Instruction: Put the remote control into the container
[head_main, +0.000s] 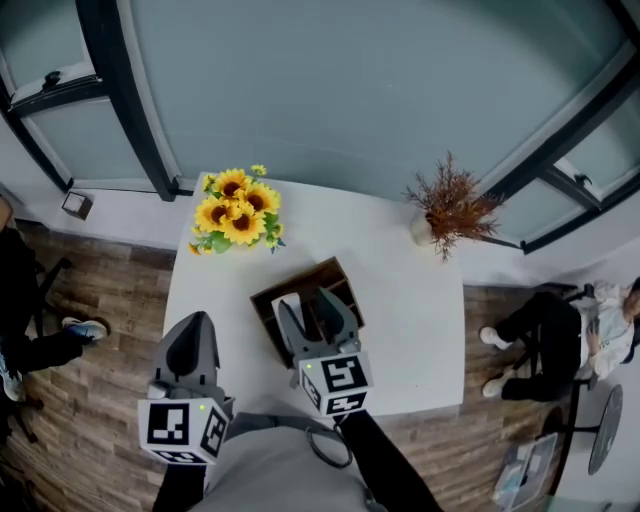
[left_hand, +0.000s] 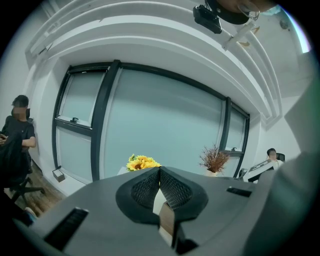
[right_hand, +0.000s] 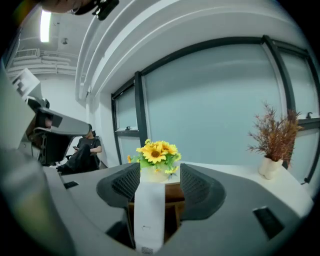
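A white remote control (head_main: 289, 305) (right_hand: 150, 210) stands on end in the dark wooden container (head_main: 322, 277) (right_hand: 173, 193) near the middle of the white table (head_main: 420, 300). My right gripper (head_main: 308, 312) (right_hand: 159, 172) hangs over the container and is open. The remote rises between its jaws close to the left pad, with a gap to the right pad. My left gripper (head_main: 192, 325) (left_hand: 159, 171) is at the table's near left corner, away from the container. Its pads meet at the tips and hold nothing.
A sunflower bouquet (head_main: 236, 210) (right_hand: 158, 152) stands at the table's far left, a vase of dried twigs (head_main: 450, 210) (right_hand: 274, 137) at its far right. Windows run behind the table. People sit on either side, one on the right (head_main: 560, 335) and one on the left (head_main: 30, 340).
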